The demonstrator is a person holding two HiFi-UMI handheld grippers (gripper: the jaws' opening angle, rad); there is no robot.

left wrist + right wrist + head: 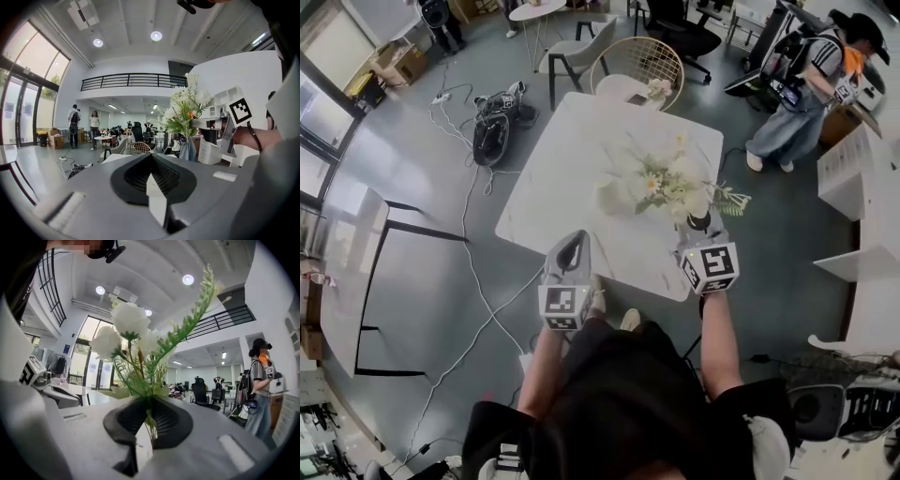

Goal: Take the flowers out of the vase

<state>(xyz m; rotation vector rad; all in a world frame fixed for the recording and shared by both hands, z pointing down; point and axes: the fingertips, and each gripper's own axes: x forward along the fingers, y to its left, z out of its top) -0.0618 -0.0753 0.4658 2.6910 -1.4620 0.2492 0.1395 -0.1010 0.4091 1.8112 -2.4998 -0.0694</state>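
In the head view, a white table (546, 178) stands on a grey floor with a round-backed wire chair (636, 58) at its far side. The flowers (667, 183), a pale bunch with green sprigs, lie low over the middle of the tabletop. A whitish vase (607, 196) sits just beside them to the left; this view cannot settle whether any stems are inside it. The right gripper (699, 228) meets the bunch at its near end, and the left gripper (572, 246) hangs over the table's near edge, apart from the flowers. A person (806, 89) in a striped top stands off to the right.

In the left gripper view, the left gripper (152, 173) has its jaws pressed together with nothing between them. Ahead and to the right the flowers (187, 110) rise above a pale, bluish vase (187, 151), and the right gripper (206, 123) reaches in from the right at stem level.

In the right gripper view, the right gripper (150, 420) is clenched on the green stems of the flowers (129, 324), whose white blooms and a long fern sprig (194, 310) stand up right in front of the camera. The left gripper (61, 395) shows at the left edge.
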